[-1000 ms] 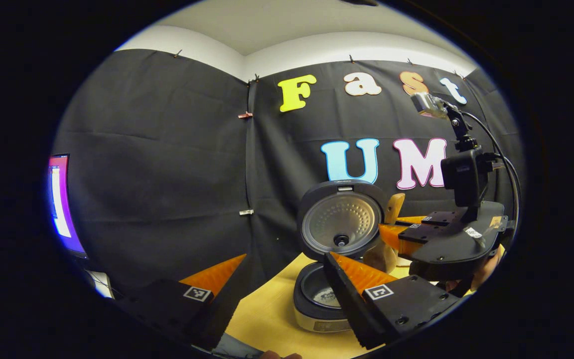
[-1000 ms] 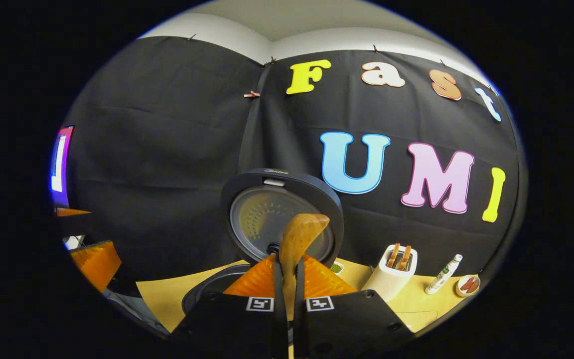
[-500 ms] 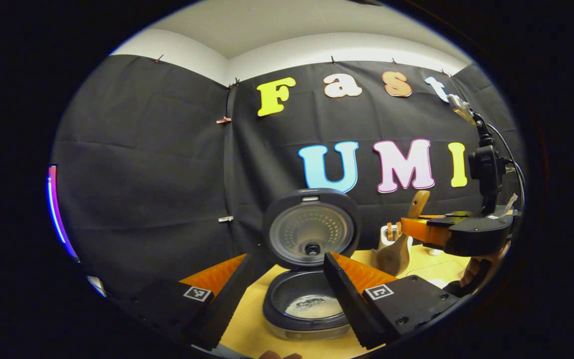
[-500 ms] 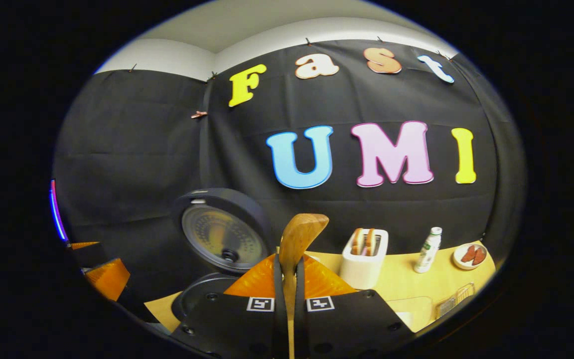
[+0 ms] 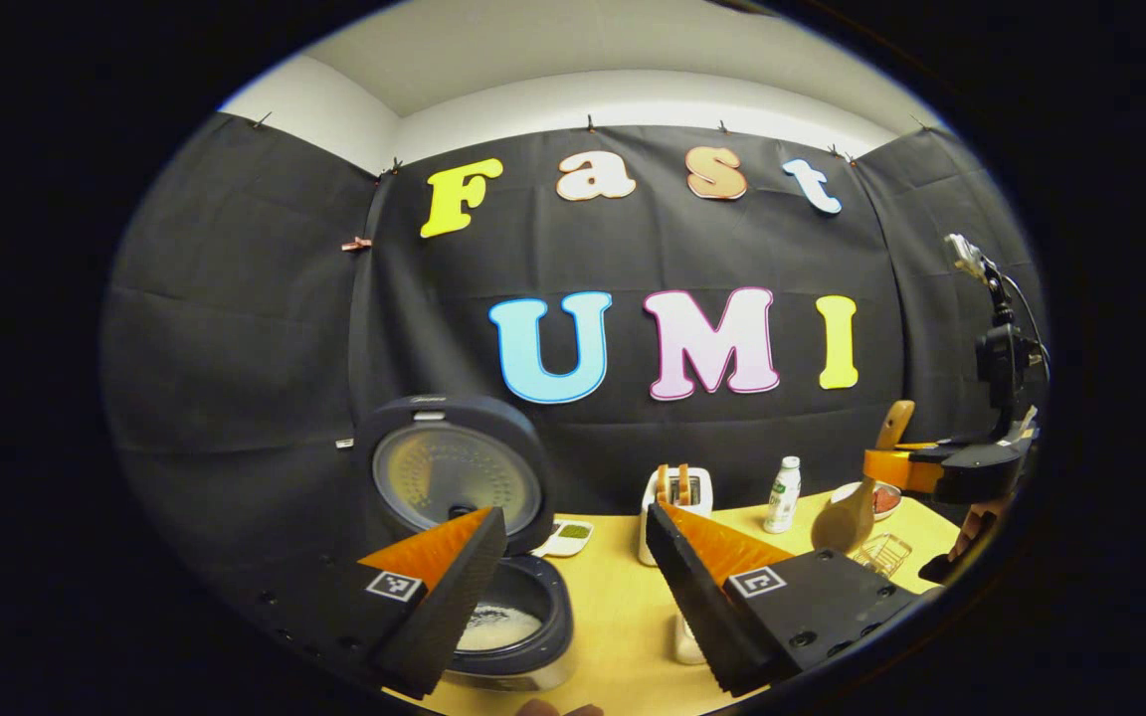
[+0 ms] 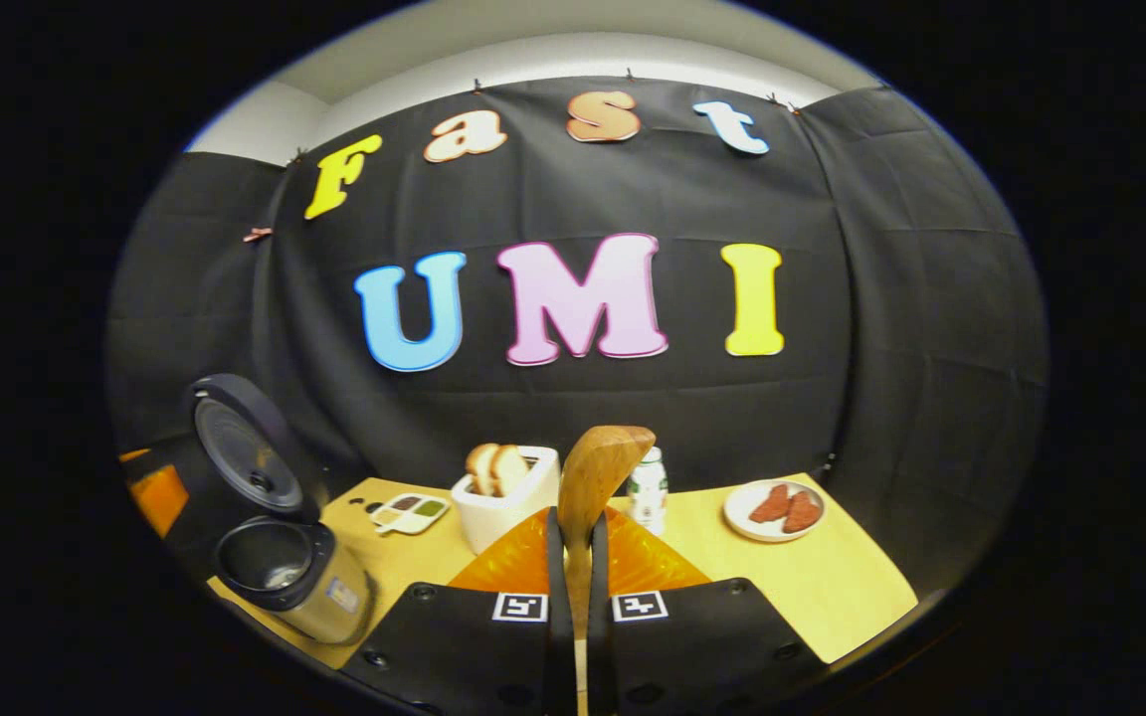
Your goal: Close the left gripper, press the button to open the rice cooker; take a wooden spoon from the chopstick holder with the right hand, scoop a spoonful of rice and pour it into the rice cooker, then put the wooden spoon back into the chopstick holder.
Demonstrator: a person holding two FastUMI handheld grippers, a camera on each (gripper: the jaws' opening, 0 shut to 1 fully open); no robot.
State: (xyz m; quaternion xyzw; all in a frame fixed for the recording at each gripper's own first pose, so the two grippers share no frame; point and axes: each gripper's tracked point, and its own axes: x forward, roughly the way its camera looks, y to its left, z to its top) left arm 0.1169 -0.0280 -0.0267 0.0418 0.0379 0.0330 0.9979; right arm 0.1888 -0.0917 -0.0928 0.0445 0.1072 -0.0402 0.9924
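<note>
The rice cooker [image 5: 523,636] stands open at the lower left of the left gripper view, its lid [image 5: 449,472] upright and white rice in the pot. My left gripper [image 5: 573,517] is open above the table, holding nothing. Far right in that view, my right gripper [image 5: 896,467] carries the wooden spoon [image 5: 844,519]. In the right gripper view, my right gripper [image 6: 573,519] is shut on the wooden spoon [image 6: 598,467], which sticks up ahead of it. The white chopstick holder [image 6: 505,497] with wooden utensils stands just left of the spoon. The open cooker [image 6: 280,562] sits far left.
On the yellow table [image 6: 832,587] stand a small bottle [image 6: 648,487], a plate of reddish food [image 6: 770,509] and a small palette dish [image 6: 409,512]. A wire basket [image 5: 881,552] sits near the right gripper in the left gripper view.
Both views have swung right. My right gripper carried the spoon away from the open cooker toward the holder side. The cooker now lies to the left in both views.
</note>
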